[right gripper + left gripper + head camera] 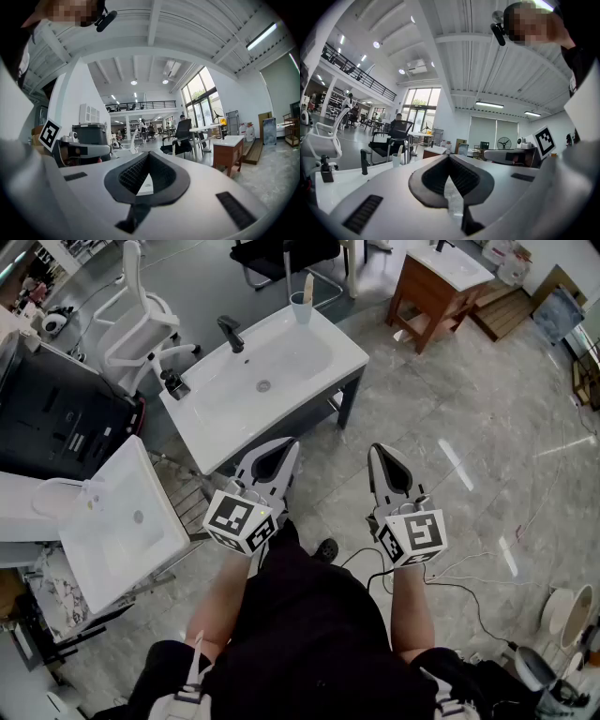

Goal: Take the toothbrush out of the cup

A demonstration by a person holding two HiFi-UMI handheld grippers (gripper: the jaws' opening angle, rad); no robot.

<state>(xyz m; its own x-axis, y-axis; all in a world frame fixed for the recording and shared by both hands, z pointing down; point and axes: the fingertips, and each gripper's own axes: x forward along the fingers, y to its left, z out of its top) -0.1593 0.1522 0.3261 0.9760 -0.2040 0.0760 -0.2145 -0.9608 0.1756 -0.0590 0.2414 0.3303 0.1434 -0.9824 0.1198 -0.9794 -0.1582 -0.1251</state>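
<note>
Evidently, you held the left tool [281, 448] and right tool [382, 457] clenched and empty, well apart from the cup [301, 307] at the sink's [211, 423] far corner. Its toothbrush [307, 287] looked light, stiff and slick, best gripped by its protruding end.

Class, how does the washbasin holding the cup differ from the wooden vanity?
The washbasin stands on a dark frame; the wooden vanity is a brown cabinet. The washbasin carries a cup with a toothbrush; the vanity shows none. Both have white tops.

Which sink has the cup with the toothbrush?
The middle white sink with the black tap: the cup stands on its far corner. Not the wooden sink or the left sink.
</note>
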